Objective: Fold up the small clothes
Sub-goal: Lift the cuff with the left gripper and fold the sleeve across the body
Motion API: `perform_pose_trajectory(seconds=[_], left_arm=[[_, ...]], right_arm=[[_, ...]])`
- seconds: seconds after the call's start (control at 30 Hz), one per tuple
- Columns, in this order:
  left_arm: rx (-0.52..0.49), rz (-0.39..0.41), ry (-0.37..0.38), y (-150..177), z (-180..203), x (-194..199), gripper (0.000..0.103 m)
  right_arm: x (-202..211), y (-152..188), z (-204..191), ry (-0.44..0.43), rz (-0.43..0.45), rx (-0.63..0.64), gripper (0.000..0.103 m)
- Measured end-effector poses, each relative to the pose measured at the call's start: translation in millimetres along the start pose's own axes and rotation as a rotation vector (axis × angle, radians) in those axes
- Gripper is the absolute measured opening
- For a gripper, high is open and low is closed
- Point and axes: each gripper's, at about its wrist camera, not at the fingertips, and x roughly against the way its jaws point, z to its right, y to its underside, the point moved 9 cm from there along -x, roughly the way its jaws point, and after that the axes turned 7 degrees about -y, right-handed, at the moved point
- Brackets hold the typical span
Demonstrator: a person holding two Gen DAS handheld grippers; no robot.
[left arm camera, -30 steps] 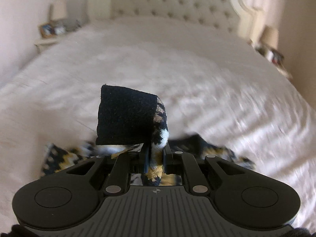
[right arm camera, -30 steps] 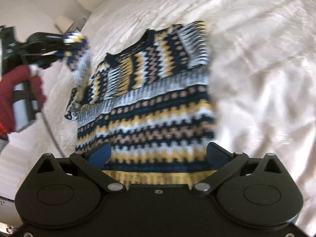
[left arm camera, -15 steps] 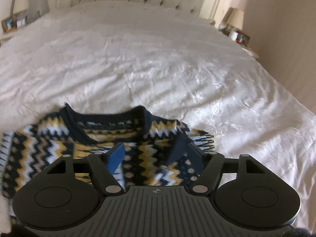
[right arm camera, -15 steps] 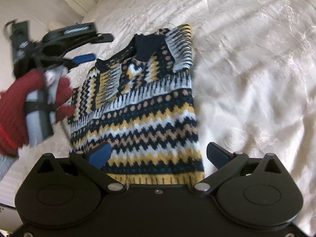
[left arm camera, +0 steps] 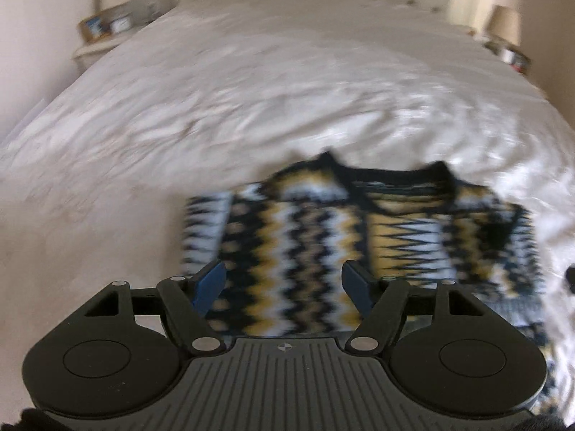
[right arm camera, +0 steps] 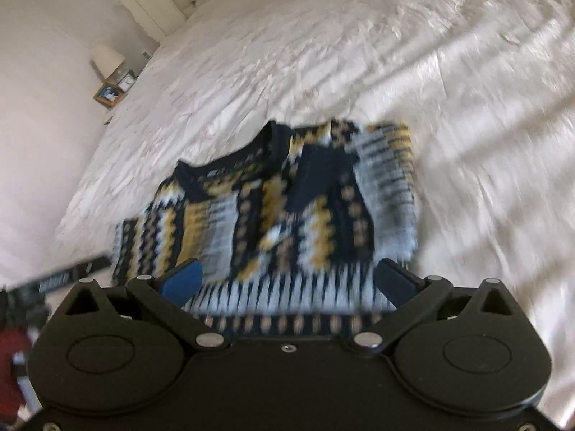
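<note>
The patterned knit sweater [left arm camera: 359, 244] lies flat on the white bedspread [left arm camera: 287, 89], neckline away from both grippers, with both sleeves apparently folded in across the chest; blur hides the exact edges. In the left wrist view it sits just ahead of the left gripper [left arm camera: 284, 283], spreading from between the blue fingertips out past the right one. In the right wrist view its lower body runs under the right gripper [right arm camera: 287, 280], and the folded sleeve cuff lies ahead of the fingers.

Both grippers stand wide apart with nothing pinched; no pad presses on the knit.

The main risk is the loosely laid sleeves. A finger brushing them on the way to the hem could drag one back out and undo the fold. A pinch that takes only the top layer would lift the front alone and bunch the body. The soft, wrinkled bedspread may also be caught with the hem. If the two grippers grasp at uneven points, the next fold would likely land skewed.
</note>
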Motion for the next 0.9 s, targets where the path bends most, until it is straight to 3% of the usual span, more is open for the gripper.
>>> perform_pose_trajectory(seconds=[0.27,0.43,0.73,0.9], left_arm=[[0.017,-0.064,-0.03,2.6,-20.6,-52.7,0.07],[0.025,-0.085,-0.021,14.9,-22.7,-63.1,0.07],[0.063,-0.073,-0.013,14.3,-30.1,-54.9,0.07],[0.06,-0.051,0.0,9.5,-27.0,-45.1,0.07]], right_arm=[[-52.8,-50.8,12.3,0.034,0.025,-0.076,0.103],[-86.3,-53.6,27.6,0.108,-0.017,-0.079,0.102],[-55.2,-16.1,64.7,0.264,-0.073,-0.106,0.101],[-42.1,-35.0,35.8,0.176,0.015,-0.012,0.1]])
